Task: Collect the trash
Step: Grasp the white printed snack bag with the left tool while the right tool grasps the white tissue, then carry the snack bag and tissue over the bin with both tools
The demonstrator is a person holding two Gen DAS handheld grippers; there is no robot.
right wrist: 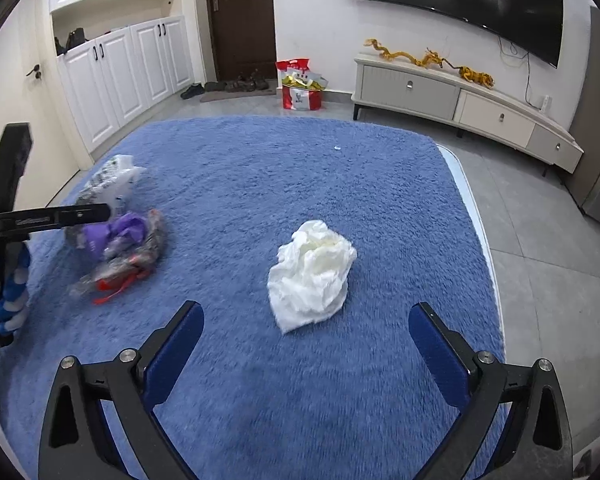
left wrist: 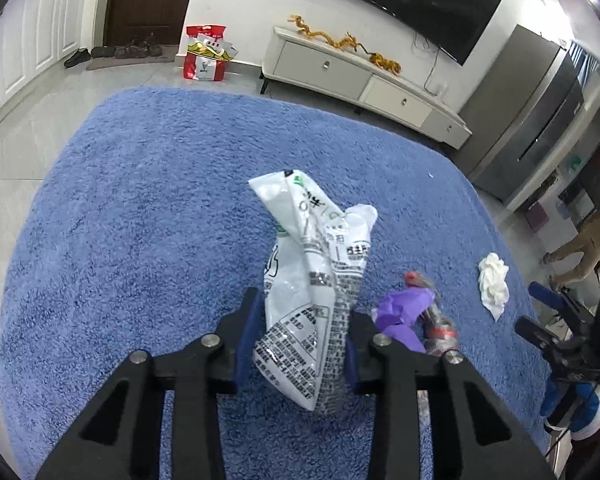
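My left gripper [left wrist: 302, 328] is shut on a crumpled white plastic wrapper [left wrist: 320, 280] with black print and holds it above the blue rug [left wrist: 160, 200]. The wrapper also shows in the right wrist view [right wrist: 112, 184]. A purple wrapper [left wrist: 404, 312] and a crushed clear bottle with red label [left wrist: 436, 324] lie on the rug just right of it; the same pile shows in the right wrist view [right wrist: 128, 248]. A crumpled white tissue [right wrist: 312, 272] lies on the rug ahead of my right gripper [right wrist: 306, 320], which is open and empty. The tissue also shows in the left wrist view [left wrist: 494, 284].
The rug's right edge [right wrist: 476, 216] meets grey floor tiles. A red KFC bag [right wrist: 300, 86] stands by the far wall near the door. A low TV cabinet [right wrist: 460, 100] runs along the wall. White cupboards [right wrist: 120, 76] stand at left.
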